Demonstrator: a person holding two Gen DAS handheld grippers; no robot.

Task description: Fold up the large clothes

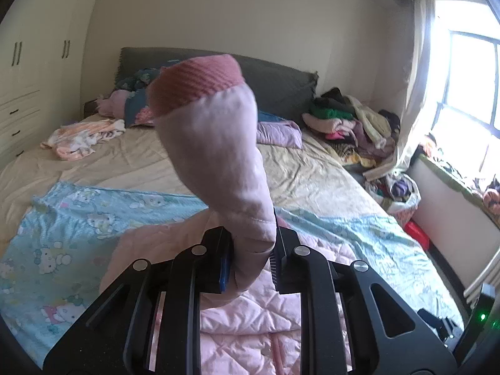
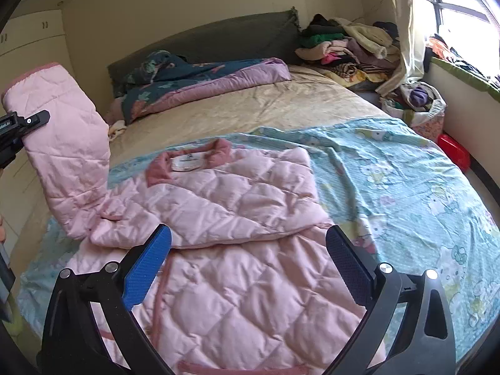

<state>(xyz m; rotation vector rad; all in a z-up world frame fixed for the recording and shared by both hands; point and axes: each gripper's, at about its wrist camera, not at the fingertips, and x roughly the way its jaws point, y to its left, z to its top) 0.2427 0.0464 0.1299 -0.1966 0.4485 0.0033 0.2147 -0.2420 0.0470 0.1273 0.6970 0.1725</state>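
Right gripper (image 2: 248, 268) jaws spread wide, empty, hovering above the pink quilted jacket (image 2: 237, 218) lying on the blue cartoon-print sheet (image 2: 406, 181). Left gripper (image 1: 253, 259) clamped on the jacket's sleeve (image 1: 215, 156), raised, ribbed cuff (image 1: 193, 84) uppermost. Beyond: beige bedsheet (image 2: 250, 106), clothes pile (image 2: 347, 50).

The jacket (image 2: 237, 218) lies on the printed sheet (image 2: 390, 168); folded quilt (image 2: 206, 78) behind the jacket, clothes pile (image 2: 347, 47) behind-right.

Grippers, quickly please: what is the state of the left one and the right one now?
Left gripper: shut on the pink jacket sleeve, lifted off the bed.
Right gripper: open, holding nothing, over the pink quilted jacket.
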